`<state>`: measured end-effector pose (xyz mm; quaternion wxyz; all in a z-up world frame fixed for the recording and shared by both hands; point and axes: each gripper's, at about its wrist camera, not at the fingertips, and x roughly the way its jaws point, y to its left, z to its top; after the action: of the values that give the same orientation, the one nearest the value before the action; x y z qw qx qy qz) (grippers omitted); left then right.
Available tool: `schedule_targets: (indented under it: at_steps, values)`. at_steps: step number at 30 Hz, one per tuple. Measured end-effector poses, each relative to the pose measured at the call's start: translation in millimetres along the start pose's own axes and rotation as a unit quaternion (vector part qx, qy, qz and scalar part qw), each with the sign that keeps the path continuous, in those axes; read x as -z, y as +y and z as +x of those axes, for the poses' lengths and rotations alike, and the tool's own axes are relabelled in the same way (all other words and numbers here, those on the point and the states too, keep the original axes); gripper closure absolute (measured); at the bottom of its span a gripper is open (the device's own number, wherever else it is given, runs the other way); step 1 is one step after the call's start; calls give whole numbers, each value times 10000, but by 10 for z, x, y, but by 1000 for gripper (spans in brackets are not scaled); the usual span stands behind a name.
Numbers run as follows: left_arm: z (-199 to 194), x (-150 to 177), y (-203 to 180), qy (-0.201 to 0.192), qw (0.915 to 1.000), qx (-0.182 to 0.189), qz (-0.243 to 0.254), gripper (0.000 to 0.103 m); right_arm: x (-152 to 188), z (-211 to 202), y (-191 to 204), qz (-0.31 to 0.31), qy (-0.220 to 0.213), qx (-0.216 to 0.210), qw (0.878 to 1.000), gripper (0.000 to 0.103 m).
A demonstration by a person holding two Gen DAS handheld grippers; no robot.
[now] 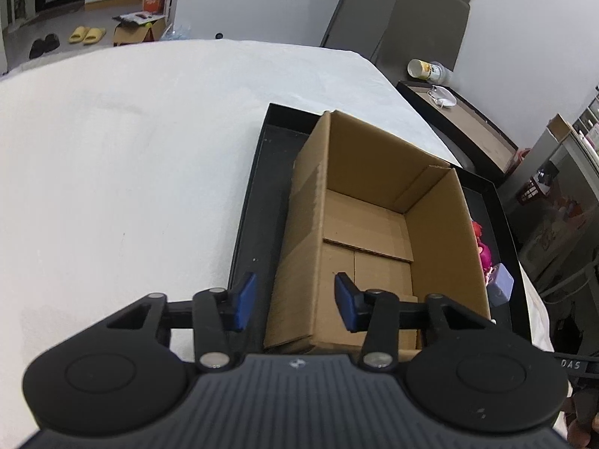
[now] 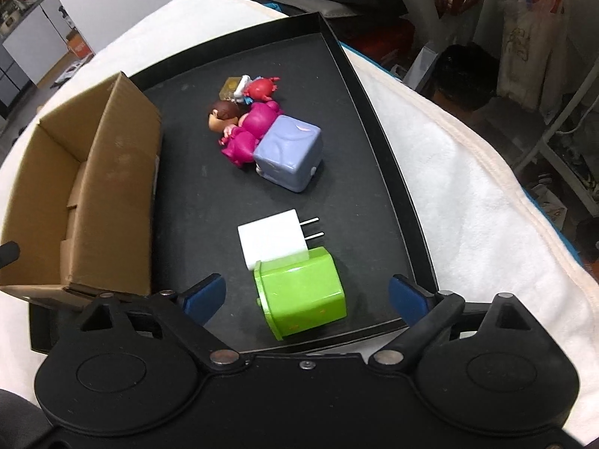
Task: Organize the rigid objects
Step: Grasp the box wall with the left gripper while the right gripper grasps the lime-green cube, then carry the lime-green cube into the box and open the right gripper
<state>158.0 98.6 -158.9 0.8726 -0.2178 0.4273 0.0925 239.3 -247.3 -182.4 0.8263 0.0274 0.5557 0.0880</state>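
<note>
Left wrist view first: we see the left claw point(image 1: 295, 303) partly open, its blue pads point(image 1: 245, 301) on either side of the near wall of the cardboard box point(image 1: 441, 232) without pressing it, so it grasps nothing. The box stands open and empty inside a black tray point(image 1: 258, 194) on a white-covered surface point(image 1: 123, 157). Beyond the box's right wall, only slivers of a pink toy point(image 1: 483, 250) and a lavender cube point(image 1: 501, 286) show. Letters reading "DAS" sit at the right edge, cut off.

Right wrist view next: we find the right claw point(image 2: 305, 297) spread wide, hovering over a green block point(image 2: 299, 297) that lies between the pads untouched. A white plug adapter point(image 2: 271, 241) lies just behind the block, its two prongs pointing right. Farther back, the lavender cube point(image 2: 288, 157) touches the pink figure point(image 2: 251, 131), with a small red toy point(image 2: 262, 88) and a yellowish piece point(image 2: 229, 88) too small for us to identify. We read no labels on the toys.
</note>
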Motion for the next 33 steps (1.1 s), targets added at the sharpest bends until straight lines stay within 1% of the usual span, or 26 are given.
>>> schedule_targets:
  at_steps: [1, 2, 4, 5, 6, 7, 9, 10, 14, 18, 20, 25, 28, 33]
  values:
    - [-4, 11, 19, -17, 10000, 18, -7, 63, -1, 11, 1, -5, 10, 25, 10000, 14]
    - [-7, 16, 26, -25, 10000, 29, -3, 64, -1, 22, -1, -10, 28, 56, 10000, 17]
    - [4, 23, 30, -14, 10000, 97, -19, 70, -6, 65, -6, -6, 100, 138, 9999, 26]
    - [7, 32, 32, -9, 9999, 120, -31, 71, -5, 96, -7, -9, 165, 158, 9997, 35]
    - [13, 41, 27, -14, 9999, 115, -13, 73, -5, 138, 2, -3, 234, 142, 9996, 49]
    - [34, 45, 12, -5, 9999, 114, 24, 77, 1, 164, 12, -3, 311, 130, 9994, 51]
    - [88, 55, 10, 82, 9998, 185, 3, 83, 7, 151, 33, -23, 277, 204, 9994, 52]
    - [93, 59, 16, 65, 9998, 175, -11, 85, 8, 130, 43, -10, 252, 213, 9995, 52]
    - [85, 72, -5, -37, 9999, 121, -12, 85, 19, 4, 67, 51, 137, 117, 9998, 52]
    - [112, 110, -35, -131, 9998, 74, -99, 85, 20, -108, 111, 2, 1, 200, 9998, 52]
    - [118, 127, -36, -130, 9998, 112, -121, 85, 10, -159, 133, -5, -33, 206, 9998, 52]
    - [113, 127, 2, -135, 9995, 190, -197, 84, -29, -344, 239, -117, -325, 260, 9991, 52]
    - [104, 130, 16, -123, 9994, 230, -207, 84, -111, -458, 332, -128, -487, 240, 9984, 52]
    - [109, 125, 43, -106, 9993, 290, -231, 84, -243, -646, 581, -330, -716, 99, 9968, 52]
